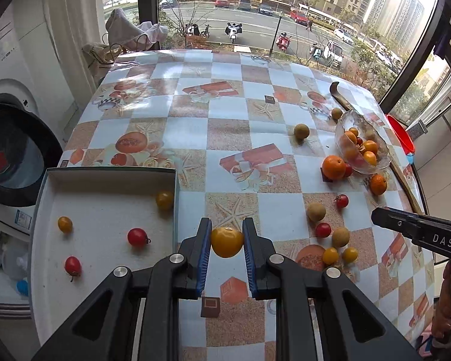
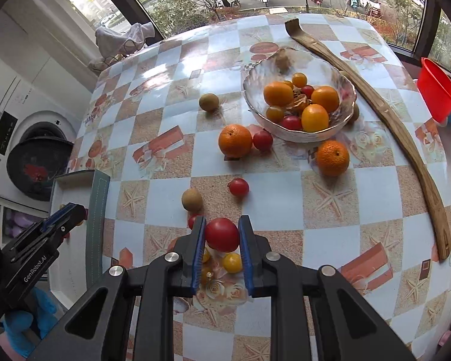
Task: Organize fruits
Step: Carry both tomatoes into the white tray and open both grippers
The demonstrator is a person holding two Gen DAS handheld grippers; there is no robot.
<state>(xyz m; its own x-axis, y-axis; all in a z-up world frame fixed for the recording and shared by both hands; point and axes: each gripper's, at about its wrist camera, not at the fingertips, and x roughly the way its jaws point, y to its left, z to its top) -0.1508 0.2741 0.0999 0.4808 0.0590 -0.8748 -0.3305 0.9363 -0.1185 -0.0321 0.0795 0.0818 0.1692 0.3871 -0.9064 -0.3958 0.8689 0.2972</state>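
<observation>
My left gripper [image 1: 227,234] is shut on a yellow tomato [image 1: 227,242], held above the table just right of a white box lid tray [image 1: 105,186]. The tray holds two red tomatoes [image 1: 137,236] and two yellow ones [image 1: 65,224]. My right gripper [image 2: 221,231] is shut on a red tomato [image 2: 221,234] above loose yellow tomatoes [image 2: 232,262]. A glass bowl [image 2: 297,134] of oranges and tomatoes stands at the far right. Two oranges [image 2: 235,140], red tomatoes [image 2: 238,187] and brown longans [image 2: 191,199] lie loose on the table.
A long wooden back scratcher [image 2: 406,138] lies along the table's right edge. A red funnel [image 2: 439,93] sits beyond it. A washing machine [image 1: 12,153] stands to the left. The window is behind the table.
</observation>
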